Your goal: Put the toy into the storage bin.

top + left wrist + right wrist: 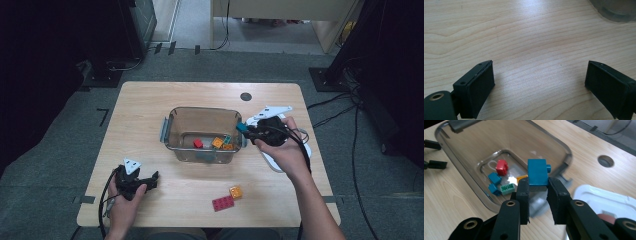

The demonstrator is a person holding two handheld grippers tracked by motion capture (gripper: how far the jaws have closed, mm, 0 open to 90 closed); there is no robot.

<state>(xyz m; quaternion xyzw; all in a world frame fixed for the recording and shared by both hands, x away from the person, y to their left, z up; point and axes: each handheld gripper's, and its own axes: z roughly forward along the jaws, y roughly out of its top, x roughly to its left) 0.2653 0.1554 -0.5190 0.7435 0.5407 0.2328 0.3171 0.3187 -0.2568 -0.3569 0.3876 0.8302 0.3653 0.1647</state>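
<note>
A clear plastic bin (pixel 172 127) stands mid-table with a red brick (pixel 198 143), orange bricks (pixel 218 142) and other small bricks inside. My right gripper (pixel 245 129) hovers at the bin's right rim, shut on a teal brick (pixel 537 172) that sticks up from its jaws above the bin (pixel 554 142). Red (pixel 501 167), teal (pixel 494 178) and green (pixel 507 188) bricks lie on the bin floor below. My left gripper (pixel 152 179) rests low over the table's front left, its jaws wide open over bare wood (pixel 539 75).
A red flat brick (pixel 222 203) and an orange brick (pixel 235 192) lie on the table near the front edge. A white lid (pixel 272 160) lies to the right of the bin under my right hand. A round cable hole (pixel 245 96) sits behind the bin.
</note>
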